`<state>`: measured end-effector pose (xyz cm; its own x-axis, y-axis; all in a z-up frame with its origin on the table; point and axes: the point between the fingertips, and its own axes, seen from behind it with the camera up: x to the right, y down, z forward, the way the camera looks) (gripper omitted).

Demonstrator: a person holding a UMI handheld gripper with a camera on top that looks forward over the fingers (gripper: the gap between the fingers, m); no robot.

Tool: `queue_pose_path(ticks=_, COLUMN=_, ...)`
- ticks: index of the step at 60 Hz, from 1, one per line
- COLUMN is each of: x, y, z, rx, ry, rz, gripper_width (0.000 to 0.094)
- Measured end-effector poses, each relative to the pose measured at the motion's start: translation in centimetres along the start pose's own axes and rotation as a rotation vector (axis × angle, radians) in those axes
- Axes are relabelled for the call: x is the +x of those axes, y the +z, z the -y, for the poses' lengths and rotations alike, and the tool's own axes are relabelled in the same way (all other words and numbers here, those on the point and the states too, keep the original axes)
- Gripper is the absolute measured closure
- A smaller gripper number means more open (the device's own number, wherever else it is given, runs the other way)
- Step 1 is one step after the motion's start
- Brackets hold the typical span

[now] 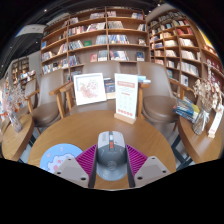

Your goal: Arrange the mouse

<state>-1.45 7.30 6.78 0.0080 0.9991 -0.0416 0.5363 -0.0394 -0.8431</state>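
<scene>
Gripper (111, 172): two fingers, pink pads (86, 157), clenched on one mouse (110, 150). The mouse is grey, rounded, pressed between the pads above a round wooden table (80, 128). Two signs (90, 88) stand beyond. One mousepad (55, 157) lies left.

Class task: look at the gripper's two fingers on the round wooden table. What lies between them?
In the gripper view, a grey mouse lies between the gripper fingers' pink pads, resting on the round wooden table; whether the pads press it is unclear.
</scene>
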Motion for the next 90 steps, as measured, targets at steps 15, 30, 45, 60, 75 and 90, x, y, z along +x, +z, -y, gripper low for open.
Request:
queue_pose_path(ticks=15, x=-11.9, y=-0.3, z=-0.8, rx=-0.011, ry=-0.052, rz=0.106, gripper_width=0.0485)
queue_pose_path(ticks=30, x=-17.1, y=2.4, z=-7.6, rx=-0.108, ry=-0.083, rz=0.076, gripper_width=0.0486)
queue_pose_path(ticks=45, x=-17.1, y=2.4, z=-8.5, rx=-0.083, ry=-0.103, rz=0.015, gripper_width=0.0265)
queue_pose_path(ticks=60, x=-16.2, y=-4.6, z=-6.5, rx=-0.024, ry=-0.132, rz=-0.012, gripper_width=0.0085)
queue_pose_path(ticks=75, x=-14.1, y=-16.5, z=-7.6, rx=0.003, ry=-0.108, rz=-0.01, gripper_width=0.0084)
queue_pose_path(ticks=90, x=-11.5, y=-23.0, z=-10.2, rx=0.045, ry=-0.112, rz=-0.046, gripper_width=0.0085)
